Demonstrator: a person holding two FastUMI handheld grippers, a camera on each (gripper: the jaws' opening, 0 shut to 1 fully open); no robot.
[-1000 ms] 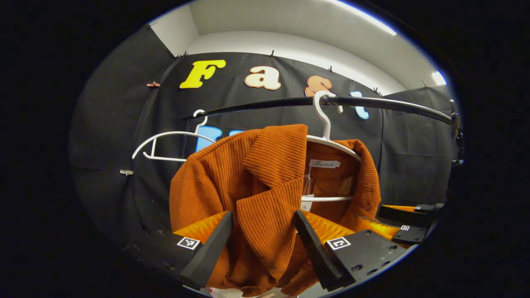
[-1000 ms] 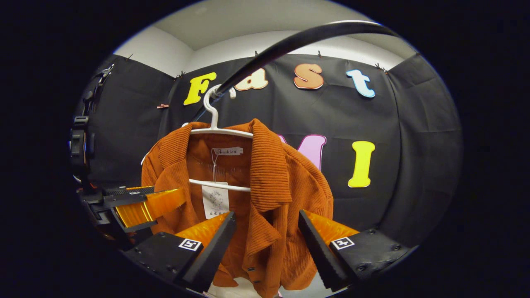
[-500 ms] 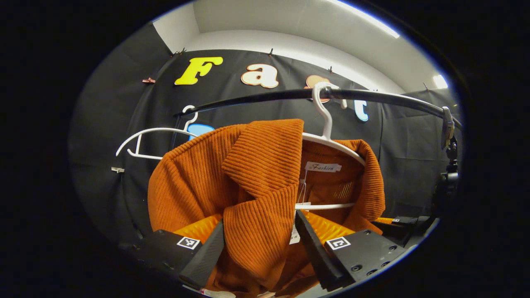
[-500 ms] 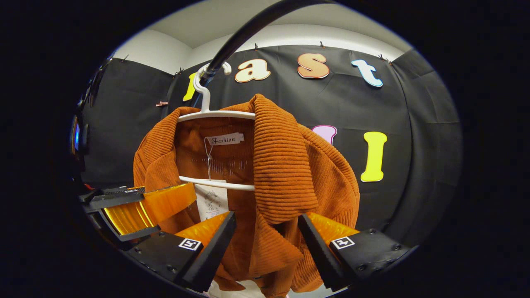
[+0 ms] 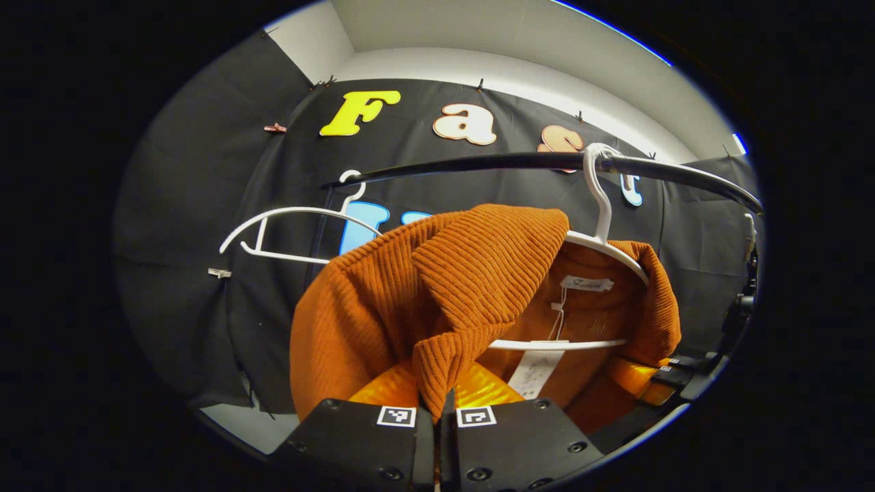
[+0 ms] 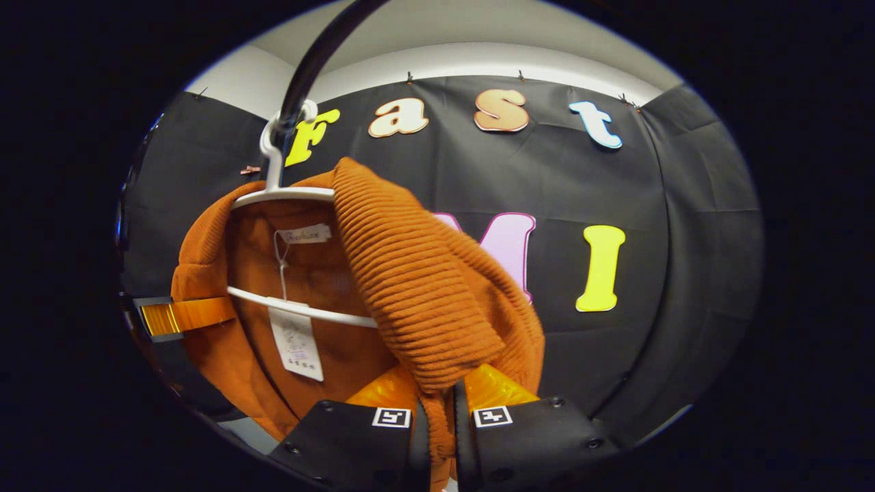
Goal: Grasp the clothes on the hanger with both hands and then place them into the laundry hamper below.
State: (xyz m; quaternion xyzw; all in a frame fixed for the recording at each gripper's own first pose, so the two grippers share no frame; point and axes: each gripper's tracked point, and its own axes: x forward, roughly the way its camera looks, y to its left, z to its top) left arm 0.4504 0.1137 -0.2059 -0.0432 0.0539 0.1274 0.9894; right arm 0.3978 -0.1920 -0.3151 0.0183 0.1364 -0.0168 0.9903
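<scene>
An orange ribbed jacket [image 5: 383, 301] [image 6: 410, 287] hangs on a white hanger [image 5: 601, 232] [image 6: 273, 184] from a black rail [image 5: 478, 162] [image 6: 307, 61]. In the left gripper view my left gripper [image 5: 437, 403] is shut on the jacket's front lapel, the cloth pinched between both fingers. In the right gripper view my right gripper [image 6: 437, 410] is shut on the opposite lapel, just below the collar fold. The other gripper [image 6: 184, 316] shows at the left of the right gripper view, against the jacket. A paper tag [image 6: 295, 342] dangles inside the neck.
An empty white hanger [image 5: 287, 232] hangs further left on the rail in the left gripper view. Black cloth walls close the booth behind and to both sides. A pale strip of floor [image 5: 253, 425] shows below the cloth.
Both grippers went from open around the lapels to shut on them. Each camera has moved closer to the jacket, and the collar now bunches above the fingers.
</scene>
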